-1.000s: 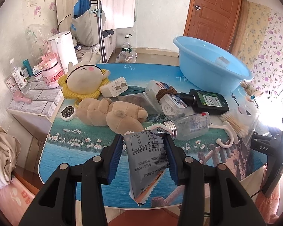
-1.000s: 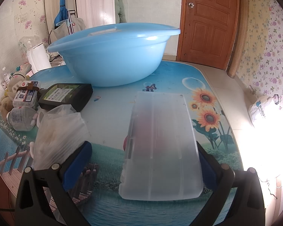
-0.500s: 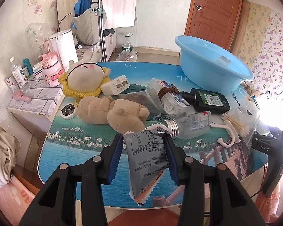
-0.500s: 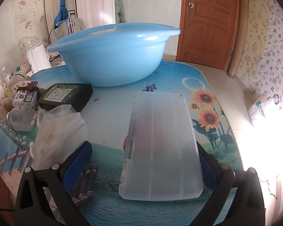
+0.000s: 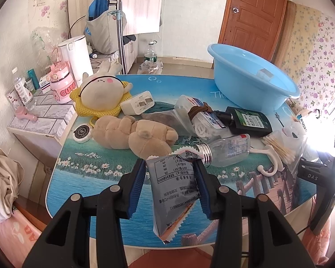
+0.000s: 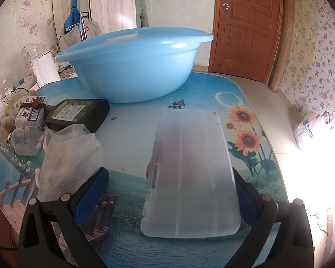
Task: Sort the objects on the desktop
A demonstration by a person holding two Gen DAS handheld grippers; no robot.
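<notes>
In the left wrist view my left gripper (image 5: pixel 169 169) is shut on a grey printed sachet (image 5: pixel 174 192), held above the near edge of the table (image 5: pixel 82 178). In the right wrist view my right gripper (image 6: pixel 168 174) stands open, wide apart. A frosted plastic box (image 6: pixel 189 172) lies flat on the table between its fingers. The box sits close against the right finger (image 6: pixel 245 198) and well apart from the left finger (image 6: pixel 91 192). A blue basin (image 6: pixel 134 67) stands on the table behind the box, also visible as the basin (image 5: pixel 252 78) at the far right.
Two plush toys (image 5: pixel 136 134), a white charger (image 5: pixel 137 105), a wrapped clear pack (image 5: pixel 201 118), a black bottle (image 5: pixel 248 122), a clear bottle (image 5: pixel 225 149), a white hook (image 5: pixel 268 156) and a cotton swab bag (image 6: pixel 67 154) crowd the table. A tiled side counter (image 5: pixel 40 116) stands left.
</notes>
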